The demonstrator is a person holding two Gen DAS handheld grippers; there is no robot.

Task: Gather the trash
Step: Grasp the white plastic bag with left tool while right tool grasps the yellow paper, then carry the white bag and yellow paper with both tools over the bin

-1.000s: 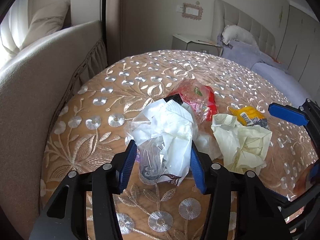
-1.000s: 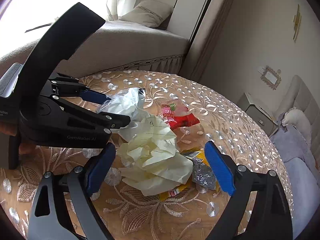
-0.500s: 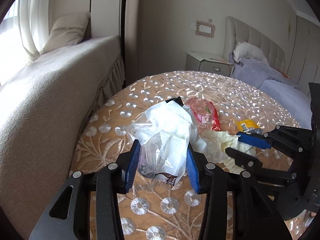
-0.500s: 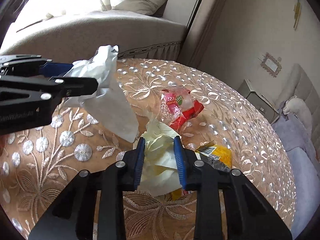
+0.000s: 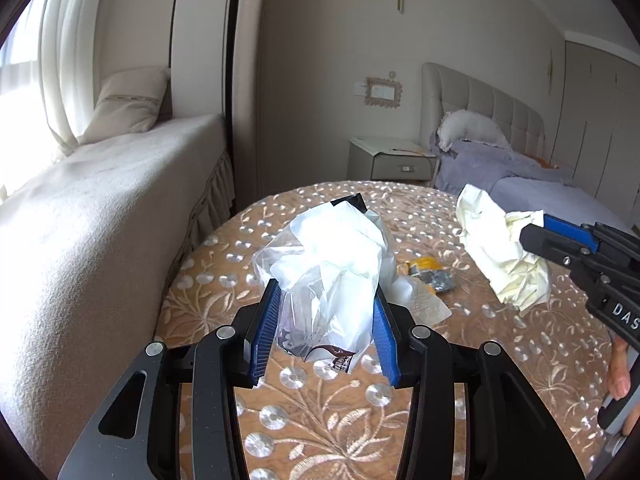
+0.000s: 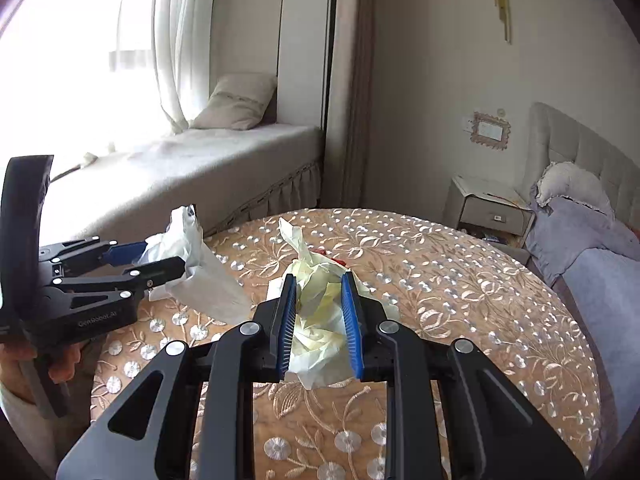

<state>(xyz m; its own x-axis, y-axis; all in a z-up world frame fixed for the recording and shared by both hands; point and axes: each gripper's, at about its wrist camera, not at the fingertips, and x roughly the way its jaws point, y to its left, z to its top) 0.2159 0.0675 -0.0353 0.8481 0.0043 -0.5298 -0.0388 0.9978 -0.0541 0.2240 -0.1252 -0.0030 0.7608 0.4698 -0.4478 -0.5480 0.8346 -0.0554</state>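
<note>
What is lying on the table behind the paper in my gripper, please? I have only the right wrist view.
Observer: From the left wrist view, a yellow wrapper lies on the table, just right of the plastic bag.
Operator: Thank you. Is my paper clear of the table?
Observer: It looks so. The right gripper has just been closing on the paper, which hangs from its side with the cloth showing below.
Operator: And how does the left gripper grip its bag?
Observer: The left gripper has just been closing too. Both blue pads press the plastic bag's sides, and a dark printed scrap hangs beneath.
</note>
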